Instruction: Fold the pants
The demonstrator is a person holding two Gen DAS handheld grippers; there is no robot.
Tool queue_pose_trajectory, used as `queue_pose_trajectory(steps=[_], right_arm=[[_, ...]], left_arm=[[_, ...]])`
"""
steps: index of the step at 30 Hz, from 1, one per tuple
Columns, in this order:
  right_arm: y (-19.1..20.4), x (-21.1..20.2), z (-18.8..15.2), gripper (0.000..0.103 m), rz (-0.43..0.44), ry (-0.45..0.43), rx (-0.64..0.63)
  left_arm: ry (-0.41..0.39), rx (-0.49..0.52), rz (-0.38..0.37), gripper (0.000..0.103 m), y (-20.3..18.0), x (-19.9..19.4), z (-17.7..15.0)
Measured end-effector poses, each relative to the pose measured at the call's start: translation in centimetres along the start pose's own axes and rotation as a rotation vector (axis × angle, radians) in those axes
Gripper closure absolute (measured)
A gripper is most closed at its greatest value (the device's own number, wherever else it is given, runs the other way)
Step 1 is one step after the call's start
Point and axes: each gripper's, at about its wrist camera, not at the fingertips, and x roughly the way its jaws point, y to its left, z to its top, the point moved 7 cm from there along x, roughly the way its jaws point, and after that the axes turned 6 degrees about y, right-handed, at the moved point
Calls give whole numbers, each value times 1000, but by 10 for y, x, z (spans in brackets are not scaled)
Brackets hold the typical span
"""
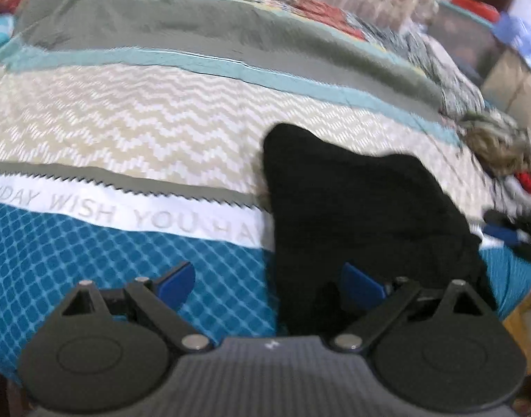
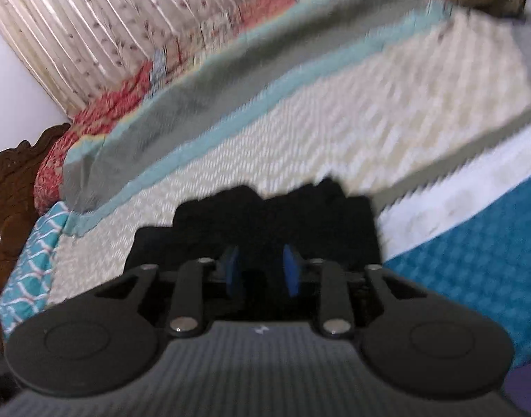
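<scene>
The black pants [image 1: 362,215] lie bunched on the patterned bedspread [image 1: 126,128]. In the left wrist view they sit right of centre. My left gripper [image 1: 268,285] is open wide; its right blue finger [image 1: 362,286] is over the pants' near edge and its left finger [image 1: 176,283] over the blue cloth. In the right wrist view the pants [image 2: 275,215] lie straight ahead. My right gripper [image 2: 262,271] has its blue fingers partly closed with a gap between them, low over the pants. Whether cloth is pinched is hidden. The view is blurred.
The bedspread has a blue diamond band [image 1: 74,250], a white lettered strip and a beige zigzag band. A red floral quilt [image 2: 102,111] and curtain [image 2: 109,24] lie behind. A carved wooden headboard [image 2: 11,180] stands at left. A fuzzy brown object [image 1: 498,146] sits far right.
</scene>
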Motion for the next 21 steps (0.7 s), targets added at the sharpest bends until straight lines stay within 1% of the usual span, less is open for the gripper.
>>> queue_pose_trajectory(steps=[1, 2, 3, 5, 7, 9, 13, 14, 16, 17, 19, 20, 21], right_arm=[[-7, 0, 1, 58, 2, -16, 11], [-14, -5, 3, 49, 9, -27, 27], [-27, 2, 3, 38, 9, -31, 44], [-46, 5, -1, 28, 11, -31, 93], [-59, 10, -2, 25, 35, -11, 134], [-65, 17, -4, 19, 50, 13, 159], [-72, 28, -9, 18, 71, 60, 190], [-71, 32, -11, 17, 80, 69, 184], [-70, 29, -12, 15, 80, 79, 154], [-69, 31, -12, 14, 79, 82, 137], [-68, 33, -12, 13, 84, 97, 129], [-61, 36, -13, 23, 102, 110, 120], [-48, 41, -17, 52, 137, 154, 103]], left_arm=[[2, -24, -15, 8, 6, 0, 4], [6, -48, -27, 7, 12, 1, 7], [11, -66, -35, 7, 16, 3, 11], [23, -91, -71, 5, 19, 7, 19], [39, -99, -110, 3, 14, 14, 25], [66, -84, -145, 3, 3, 26, 28], [134, -69, -171, 3, -12, 57, 25], [153, -76, -186, 2, -14, 64, 23], [163, -82, -208, 3, -20, 72, 19], [166, -83, -222, 11, -24, 75, 19], [198, -86, -265, 38, -34, 78, 15], [186, -73, -239, 52, -40, 76, 16], [172, -46, -222, 60, -45, 70, 17]])
